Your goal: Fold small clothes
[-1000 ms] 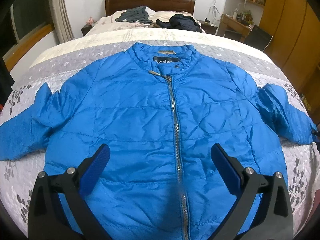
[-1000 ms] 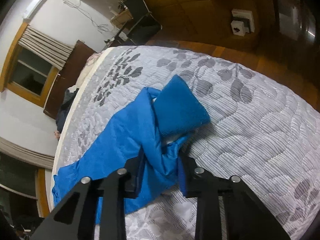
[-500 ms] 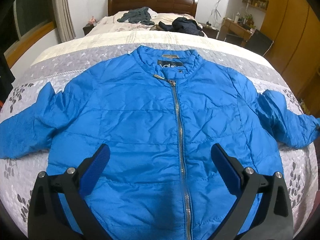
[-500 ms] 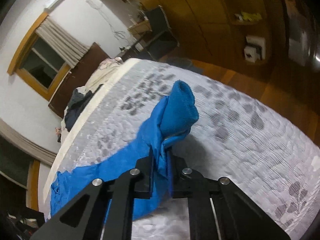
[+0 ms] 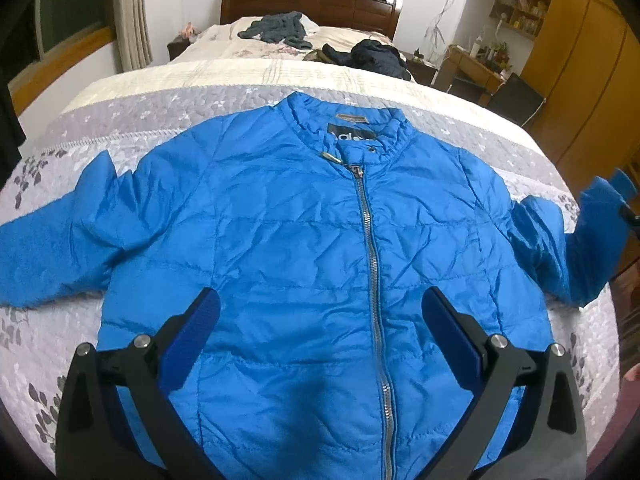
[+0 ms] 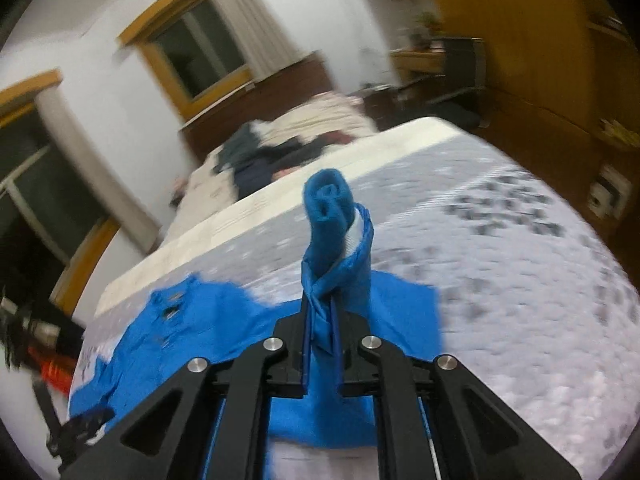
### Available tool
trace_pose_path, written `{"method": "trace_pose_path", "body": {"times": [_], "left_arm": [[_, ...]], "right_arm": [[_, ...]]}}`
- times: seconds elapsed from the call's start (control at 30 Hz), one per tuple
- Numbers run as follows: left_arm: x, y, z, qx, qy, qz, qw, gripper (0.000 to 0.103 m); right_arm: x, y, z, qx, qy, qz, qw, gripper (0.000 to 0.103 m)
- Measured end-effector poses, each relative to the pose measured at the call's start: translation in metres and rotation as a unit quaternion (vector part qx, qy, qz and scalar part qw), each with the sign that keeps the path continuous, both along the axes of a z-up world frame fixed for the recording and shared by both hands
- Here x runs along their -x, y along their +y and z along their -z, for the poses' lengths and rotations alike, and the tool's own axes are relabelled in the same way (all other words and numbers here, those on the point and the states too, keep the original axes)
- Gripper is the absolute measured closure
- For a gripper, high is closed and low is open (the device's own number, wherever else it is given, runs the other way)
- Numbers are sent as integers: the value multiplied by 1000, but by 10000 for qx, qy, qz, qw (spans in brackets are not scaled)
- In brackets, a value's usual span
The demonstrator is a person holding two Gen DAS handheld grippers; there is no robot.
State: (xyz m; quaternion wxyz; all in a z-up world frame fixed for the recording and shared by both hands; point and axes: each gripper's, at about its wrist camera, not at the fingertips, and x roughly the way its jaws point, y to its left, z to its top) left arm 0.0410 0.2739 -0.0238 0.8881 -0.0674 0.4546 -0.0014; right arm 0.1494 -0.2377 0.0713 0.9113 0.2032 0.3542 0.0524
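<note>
- Left wrist view: the blue jacket [image 5: 320,264] lies front-up and zipped on the grey quilted bedspread [image 5: 132,120], collar toward the headboard [image 5: 312,0]. The left gripper [image 5: 320,320] hovers over the jacket's hem with its jaws wide and nothing between them.
- Beside the jacket's far shoulder, the right sleeve [image 5: 592,240] is raised off the bedspread; the other sleeve lies flat.
- Right wrist view: the right gripper [image 6: 321,344] is clamped on the sleeve just behind the cuff [image 6: 328,204], which stands up past the fingertips. Motion blur makes it hard to say how much fabric is caught.
- To fold well, the sleeve should probably be carried across the jacket's chest toward the zipper [image 5: 370,240] and laid flat, while the left gripper pins the body so it does not drag.
</note>
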Motion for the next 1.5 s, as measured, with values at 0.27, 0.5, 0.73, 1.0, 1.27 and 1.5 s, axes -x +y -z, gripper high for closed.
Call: {"method": "trace_pose_path", "body": {"times": [0.27, 0.5, 0.73, 1.0, 1.27, 1.5], "left_arm": [[1, 9, -2, 21, -26, -46, 10000, 3], [-1, 7, 0, 40, 49, 60, 10000, 3], [-10, -5, 7, 230, 392, 302, 9985, 3], [-33, -49, 10, 781, 782, 893, 9899, 3], [-80, -110, 35, 2178, 1473, 1398, 9546, 3], [-121, -160, 68, 2602, 1891, 1475, 9353, 4]], "right_arm": [[-21, 109, 14, 273, 110, -1049, 9940, 95], [-30, 159, 50, 473, 512, -1529, 9858, 96], [-30, 177, 86, 413, 929, -1833, 9778, 95], [-19, 175, 83, 136, 1058, -2255, 9684, 64], [-5, 100, 39, 61, 627, -1148, 9914, 58], [-6, 33, 35, -56, 619, -272, 9977, 57]]}}
